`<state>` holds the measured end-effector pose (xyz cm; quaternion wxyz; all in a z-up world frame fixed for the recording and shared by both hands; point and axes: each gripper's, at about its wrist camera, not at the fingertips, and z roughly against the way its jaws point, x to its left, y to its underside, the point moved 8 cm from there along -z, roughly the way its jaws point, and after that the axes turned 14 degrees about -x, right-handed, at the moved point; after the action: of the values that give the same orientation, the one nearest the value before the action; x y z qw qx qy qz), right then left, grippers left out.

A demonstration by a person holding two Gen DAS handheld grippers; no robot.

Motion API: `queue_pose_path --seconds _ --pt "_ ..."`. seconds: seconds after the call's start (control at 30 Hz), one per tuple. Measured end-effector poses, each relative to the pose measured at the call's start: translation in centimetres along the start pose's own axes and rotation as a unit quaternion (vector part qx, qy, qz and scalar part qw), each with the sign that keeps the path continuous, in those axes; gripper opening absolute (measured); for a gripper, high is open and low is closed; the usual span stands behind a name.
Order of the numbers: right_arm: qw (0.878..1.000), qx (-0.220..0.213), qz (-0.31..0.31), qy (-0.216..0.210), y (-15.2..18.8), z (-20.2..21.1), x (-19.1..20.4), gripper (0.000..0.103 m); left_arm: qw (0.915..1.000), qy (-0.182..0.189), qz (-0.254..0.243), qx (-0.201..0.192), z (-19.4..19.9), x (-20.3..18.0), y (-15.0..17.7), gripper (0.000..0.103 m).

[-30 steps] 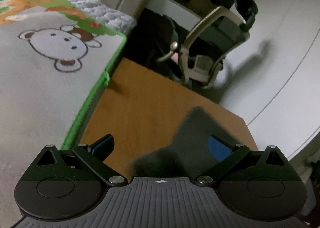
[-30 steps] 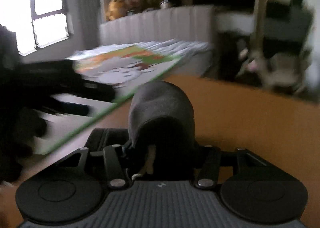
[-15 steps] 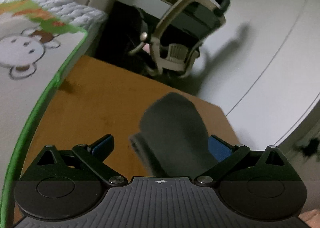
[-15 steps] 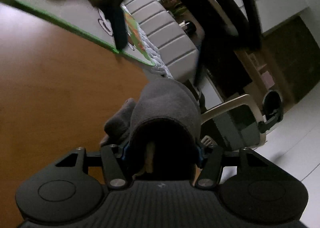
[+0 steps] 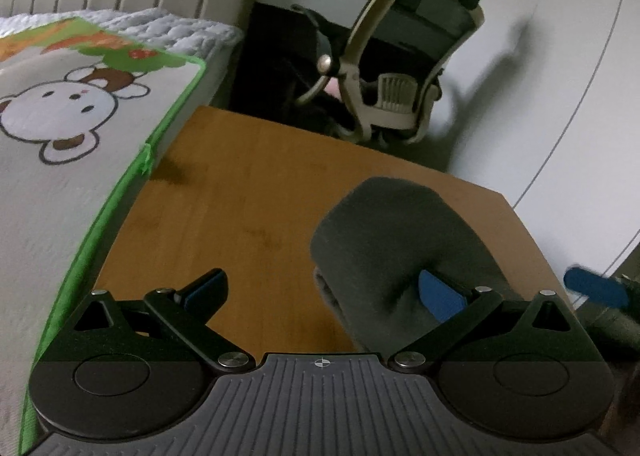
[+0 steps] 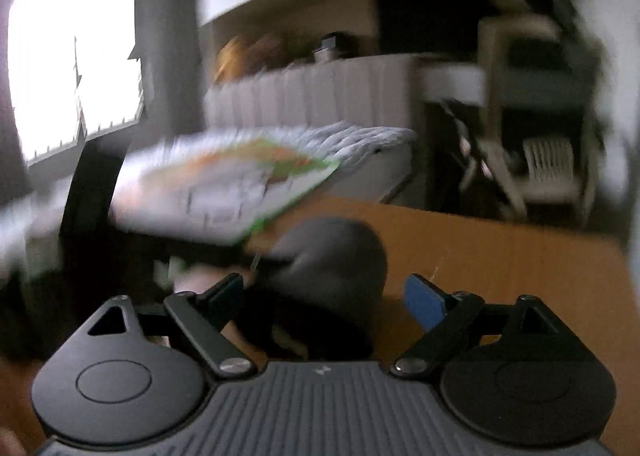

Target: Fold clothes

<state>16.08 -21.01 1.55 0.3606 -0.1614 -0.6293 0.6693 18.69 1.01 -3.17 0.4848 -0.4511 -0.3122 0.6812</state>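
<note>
A dark grey garment (image 5: 384,232), folded into a thick bundle, lies on the orange wooden table (image 5: 248,183). My left gripper (image 5: 320,284) stands open just in front of it; its right blue pad (image 5: 436,294) rests against the cloth and its left finger is over bare wood. In the blurred right wrist view my right gripper (image 6: 325,282) is opening, with the grey garment (image 6: 336,252) between the jaws and neither pad pressing on it. A blue pad of the right gripper (image 5: 592,288) shows at the right edge of the left wrist view.
A bed with a green-edged bear mat (image 5: 60,115) adjoins the table's left side. A beige office chair (image 5: 400,55) stands behind the table's far edge. White wall is on the right. A bright window (image 6: 76,55) is far left in the right wrist view.
The right gripper, shut on the grey bundle before, has spread its jaws off it and swung level again. The bundle now rests on the table by the left gripper's right finger.
</note>
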Motion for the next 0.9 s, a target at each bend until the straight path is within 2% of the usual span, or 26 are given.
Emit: queue_pose_path --seconds 0.07,0.17,0.27,0.4,0.53,0.67,0.9 --pt "0.999 0.005 -0.024 0.026 0.6 -1.2 -1.5 0.095 1.0 0.001 0.002 -0.003 -0.1 0.0 0.0 0.103" --pt "0.998 0.041 -0.016 0.053 3.1 -4.0 -2.7 0.096 0.9999 -0.007 -0.008 -0.012 -0.1 0.3 0.1 0.103" --pt "0.997 0.036 -0.044 0.055 4.1 -4.1 -2.1 0.097 0.9995 -0.008 -0.002 -0.031 -0.3 0.8 0.2 0.103" --pt "0.997 0.018 -0.018 0.079 4.3 -3.9 -1.4 0.1 0.9984 0.004 0.03 -0.049 -1.0 1.1 0.6 0.103" --pt "0.995 0.007 -0.017 0.098 4.2 -3.9 -1.9 0.102 0.9967 0.002 -0.003 -0.081 -1.2 0.4 0.6 0.103" --pt "0.994 0.005 -0.021 0.103 4.2 -3.9 -2.1 0.102 0.9955 -0.008 -0.02 -0.092 -0.8 0.0 0.5 0.103" --pt "0.994 0.004 -0.017 0.104 4.1 -3.9 -1.9 0.103 0.9954 0.006 0.027 -0.092 0.0 0.9 0.7 0.103"
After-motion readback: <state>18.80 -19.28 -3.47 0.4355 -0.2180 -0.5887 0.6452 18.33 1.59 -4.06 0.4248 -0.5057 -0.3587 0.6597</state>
